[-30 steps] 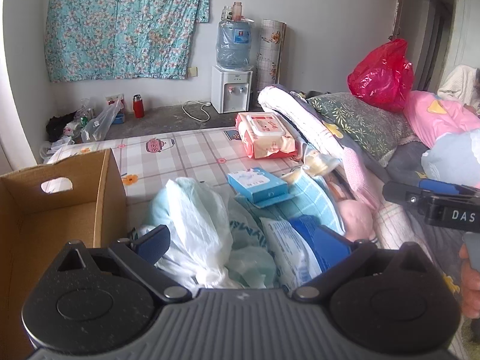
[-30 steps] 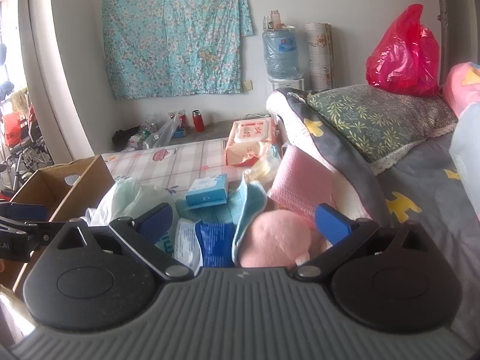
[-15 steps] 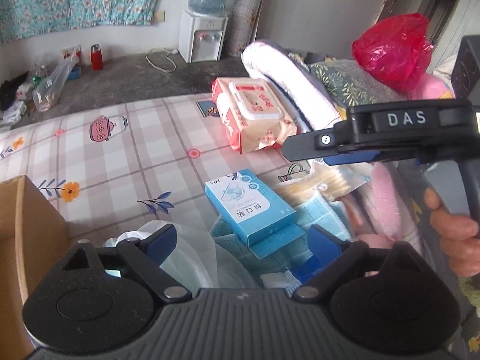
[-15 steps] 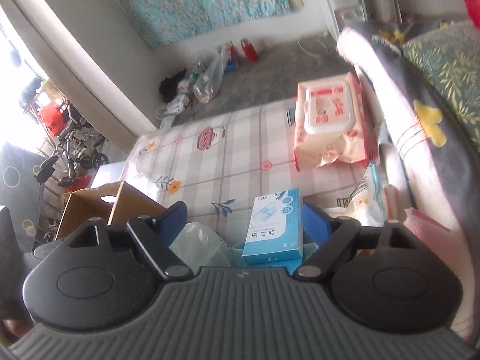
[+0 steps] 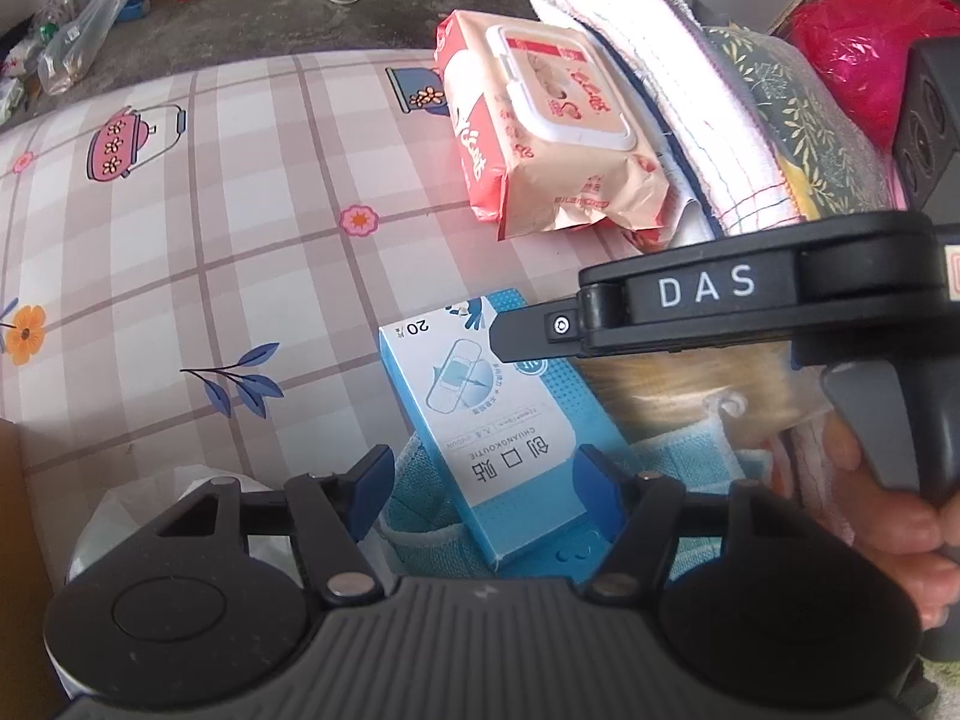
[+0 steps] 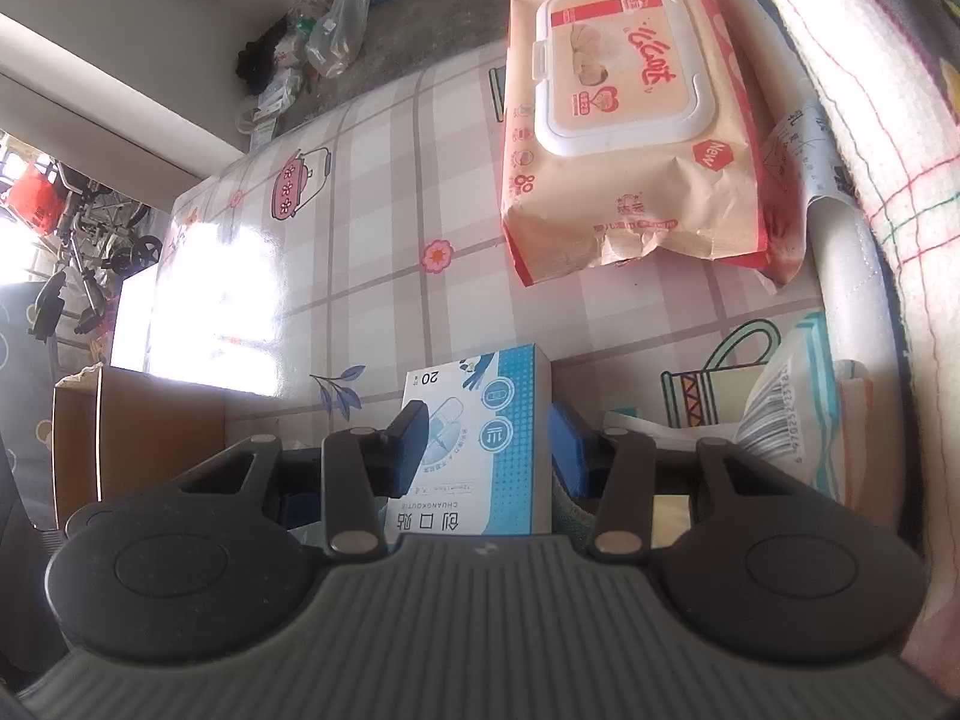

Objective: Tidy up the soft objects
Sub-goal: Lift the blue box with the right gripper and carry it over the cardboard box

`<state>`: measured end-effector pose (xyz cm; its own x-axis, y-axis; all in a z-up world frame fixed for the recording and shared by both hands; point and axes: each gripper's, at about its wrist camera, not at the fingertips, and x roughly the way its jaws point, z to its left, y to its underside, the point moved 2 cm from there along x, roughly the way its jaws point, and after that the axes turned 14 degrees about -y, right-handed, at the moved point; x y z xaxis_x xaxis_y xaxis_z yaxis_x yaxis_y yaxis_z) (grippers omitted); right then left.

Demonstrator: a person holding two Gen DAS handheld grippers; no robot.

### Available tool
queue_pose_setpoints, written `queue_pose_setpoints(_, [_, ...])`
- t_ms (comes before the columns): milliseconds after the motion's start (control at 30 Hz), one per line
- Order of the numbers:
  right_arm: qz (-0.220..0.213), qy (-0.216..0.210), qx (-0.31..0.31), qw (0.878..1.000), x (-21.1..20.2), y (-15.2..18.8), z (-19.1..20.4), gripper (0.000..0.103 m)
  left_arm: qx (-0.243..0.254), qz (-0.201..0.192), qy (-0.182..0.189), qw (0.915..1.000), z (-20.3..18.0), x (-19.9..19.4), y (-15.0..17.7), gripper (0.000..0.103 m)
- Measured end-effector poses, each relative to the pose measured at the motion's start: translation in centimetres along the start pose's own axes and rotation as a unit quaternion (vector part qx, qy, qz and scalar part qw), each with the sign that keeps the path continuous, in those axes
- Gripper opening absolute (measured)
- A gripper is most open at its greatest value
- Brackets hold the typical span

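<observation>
Both jaws narrower, seemingly around box (image 6: pixel 480 438)

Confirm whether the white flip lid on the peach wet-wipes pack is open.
No, the white flip lid lies flat and closed on the peach wet-wipes pack.

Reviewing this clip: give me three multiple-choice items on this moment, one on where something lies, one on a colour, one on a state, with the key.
1. Where does the wipes pack lie?
A. on the checked cloth, beyond the blue box
B. inside the cardboard box
C. on the floor

2. What colour is the wipes pack's lid?
A. green
B. white-rimmed
C. black

3. How does the blue box stand to the right gripper?
A. far off to one side
B. hanging from one finger
C. between the two fingers

Key: 1 A, the pack rests on the cloth farther from the camera than the box. 2 B, the lid's rim is white on a peach pack. 3 C, both blue pads flank the box; the jaws have just been closing, and a firm grip is not clear.
</observation>
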<state>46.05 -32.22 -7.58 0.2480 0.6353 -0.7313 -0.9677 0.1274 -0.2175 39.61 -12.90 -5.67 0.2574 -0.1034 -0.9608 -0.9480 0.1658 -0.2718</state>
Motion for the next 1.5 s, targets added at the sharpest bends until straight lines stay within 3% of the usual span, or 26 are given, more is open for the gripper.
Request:
queue_pose_setpoints(267, [0.041, 0.021, -0.003, 0.999, 3.3, 0.2, -0.5, 0.04, -0.035, 0.029, 0.017, 0.9988, 0.3, 1.8, -0.9, 0.068])
queue_pose_setpoints(433, [0.046, 0.011, 0.009, 0.999, 4.6, 0.4, -0.4, 0.041, -0.064, 0.027, 0.016, 0.9975, 0.3, 1.7, -1.2, 0.067])
queue_pose_setpoints(733, [-0.005, -0.029, 0.023, 0.999, -0.5, 0.8, 1.3, 0.04, -0.054, -0.043, 0.001, 0.9976, -0.4, -4.2, -0.5, 0.066])
queue_pose_setpoints(967, [-0.059, -0.053, -0.008, 0.997, -6.4, 2.4, 7.2, 0.04, -0.068, -0.102, -0.003, 0.9925, 1.1, -11.1, 1.4, 0.066])
queue_pose_setpoints(1167, [-0.074, -0.086, -0.038, 0.993, -8.7, 5.0, 14.1, 0.04, -0.106, -0.142, -0.023, 0.984, 6.5, -16.7, 5.2, 0.066])
queue_pose_setpoints(1333, [-0.057, -0.121, -0.07, 0.988, -7.0, 7.5, 21.6, 0.041, -0.151, -0.159, -0.057, 0.974, 13.0, -20.1, 9.2, 0.066])
queue_pose_setpoints(1500, [-0.019, -0.163, -0.086, 0.983, -2.3, 10.3, 28.9, 0.041, -0.201, -0.157, -0.087, 0.963, 20.1, -21.1, 13.0, 0.066])
